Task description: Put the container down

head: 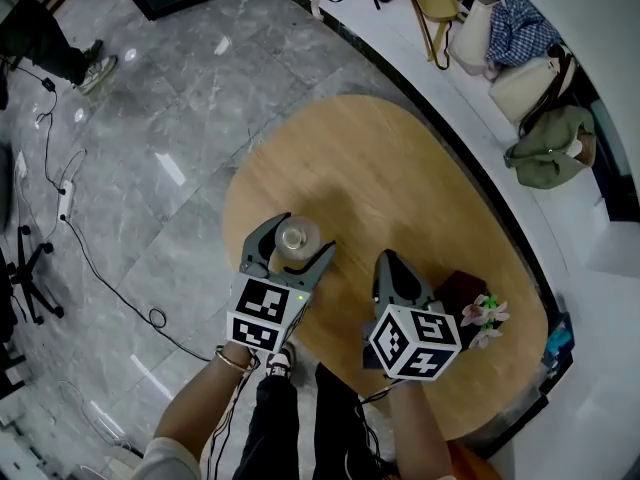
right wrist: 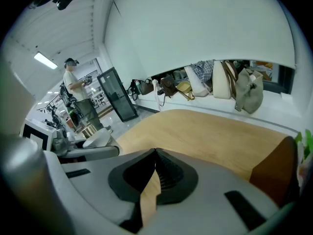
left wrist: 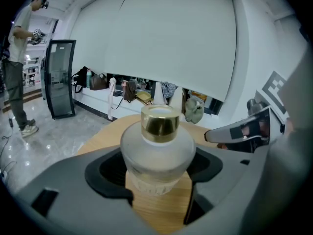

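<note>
— What sort of place is this, do you think?
— An office hall or a lobby, I would say. There is a polished grey stone floor (head: pixel 160 118), loose cables (head: pixel 155 318), an office chair (head: pixel 25 268), and bags (head: pixel 500 38) along a white ledge (head: pixel 440 78) behind the oval wooden worktop (head: pixel 380 178).

Container (left wrist: pixel 157 151) lower sides hid behind left gripper (left wrist: pixel 157 170) pads. Head view: dark box (head: pixel 462 288) at 4 o'clock was half-covered by right gripper (head: pixel 390 260) cube.

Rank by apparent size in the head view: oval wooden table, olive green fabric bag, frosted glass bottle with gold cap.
Largest: oval wooden table.
Then: olive green fabric bag.
Smallest: frosted glass bottle with gold cap.
</note>
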The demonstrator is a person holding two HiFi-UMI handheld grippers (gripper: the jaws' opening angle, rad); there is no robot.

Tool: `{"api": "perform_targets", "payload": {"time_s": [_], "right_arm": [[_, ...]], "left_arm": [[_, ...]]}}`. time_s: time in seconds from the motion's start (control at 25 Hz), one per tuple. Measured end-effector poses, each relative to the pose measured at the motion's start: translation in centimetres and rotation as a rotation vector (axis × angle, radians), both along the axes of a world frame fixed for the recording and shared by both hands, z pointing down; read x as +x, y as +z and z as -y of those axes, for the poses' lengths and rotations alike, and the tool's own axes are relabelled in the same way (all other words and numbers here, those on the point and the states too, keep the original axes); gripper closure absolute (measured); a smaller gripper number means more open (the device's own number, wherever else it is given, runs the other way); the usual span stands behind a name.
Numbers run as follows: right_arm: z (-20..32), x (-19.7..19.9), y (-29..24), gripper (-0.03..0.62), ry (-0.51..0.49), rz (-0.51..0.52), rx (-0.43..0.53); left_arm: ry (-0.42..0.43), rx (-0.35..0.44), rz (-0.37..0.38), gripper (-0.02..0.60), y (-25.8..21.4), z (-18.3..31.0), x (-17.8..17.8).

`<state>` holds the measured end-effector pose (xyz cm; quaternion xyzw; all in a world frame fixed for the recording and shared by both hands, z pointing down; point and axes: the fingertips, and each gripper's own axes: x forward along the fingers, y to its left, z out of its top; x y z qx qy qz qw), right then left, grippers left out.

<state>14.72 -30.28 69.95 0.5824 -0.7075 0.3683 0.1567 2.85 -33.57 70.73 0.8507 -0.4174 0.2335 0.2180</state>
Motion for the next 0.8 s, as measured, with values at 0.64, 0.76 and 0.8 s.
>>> {"api": "perform_targets", "payload": {"time_s": [0.64, 0.76, 0.8], "right_arm": [[2.8, 3.3, 3.1, 0.571, 0.021, -0.053, -0.031], [3.3, 3.8, 3.6, 0.571, 0.035, -0.046, -0.035], [3.5, 3.9, 3.8, 0.571, 0.038, -0.043, -0.036]], "left_arm": [[-0.048, 0.025, 0.032, 0.242, 3.0, 7.9, 0.9], [-0.095, 0.018, 0.003, 0.242, 3.0, 9.2, 0.9], [-0.104, 0.018, -0.002, 0.242, 3.0, 9.6, 0.9]]}}
